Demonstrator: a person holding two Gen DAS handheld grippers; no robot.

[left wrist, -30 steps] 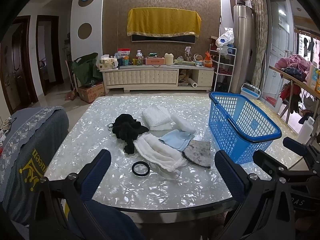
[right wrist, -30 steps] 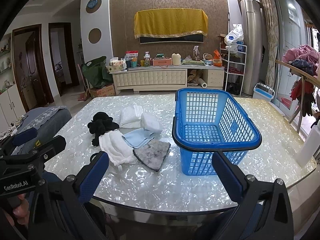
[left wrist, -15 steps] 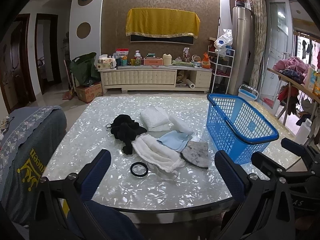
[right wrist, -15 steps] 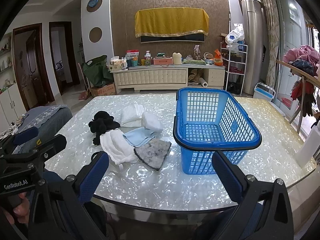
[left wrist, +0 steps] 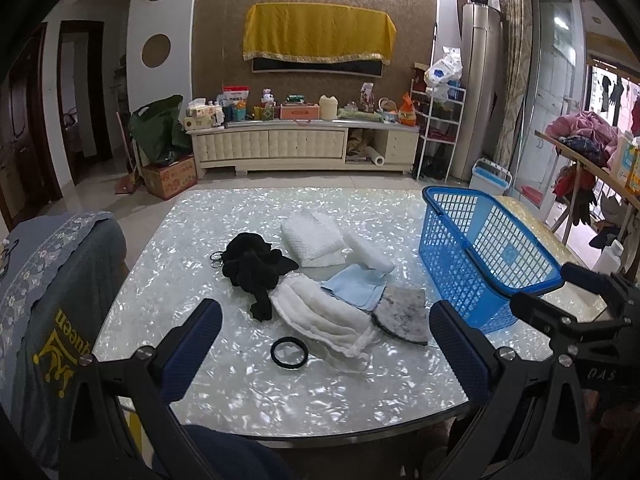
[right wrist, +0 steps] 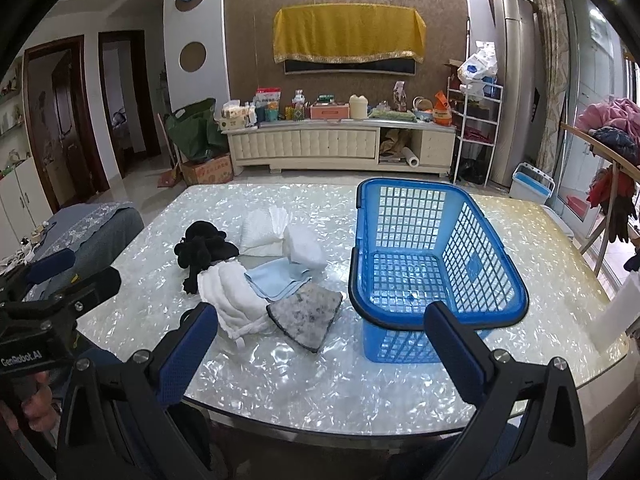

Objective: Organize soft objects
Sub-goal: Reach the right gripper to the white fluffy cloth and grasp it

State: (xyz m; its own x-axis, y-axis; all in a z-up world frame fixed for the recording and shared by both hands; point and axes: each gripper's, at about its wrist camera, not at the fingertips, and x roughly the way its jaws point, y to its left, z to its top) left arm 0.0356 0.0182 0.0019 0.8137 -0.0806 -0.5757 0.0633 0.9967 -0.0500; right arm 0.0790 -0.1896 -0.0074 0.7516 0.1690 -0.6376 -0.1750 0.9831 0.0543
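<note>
- On the table [left wrist: 248, 400], mid-left: cluster of soft items, all touching or overlapping, apparently dumped together as the sorting pile.
- Black cloth [left wrist: 256, 264] at the left of the pile; fluffy white towel [left wrist: 320, 312] nearest the camera; light blue cloth [left wrist: 356, 282] partly under it; grey mottled rag [left wrist: 404, 312] at the right near corner.
- Far side of pile: white waffle towel [left wrist: 312, 236] and a small white folded piece [left wrist: 370, 250] just beside it.
- Black ring [left wrist: 289, 353] lies near the fluffy towel, not touching as far as I can tell.
- Blue basket [right wrist: 436, 312] sits just right of the pile, empty, mouth up; likely the drop target, placed close so carries are short.
- Left gripper [left wrist: 326, 340]: jaws spread wide, nothing between them, held back at the near table edge, aimed at the pile.
- Right gripper [right wrist: 318, 344]: jaws also wide apart, empty, held above the near edge between rag and basket.
- Judgement: task not started, nothing in the basket; first grab probably the fluffy towel or rag, being nearest.
- Risk: overlapped cloths may drag a neighbour along.
</note>
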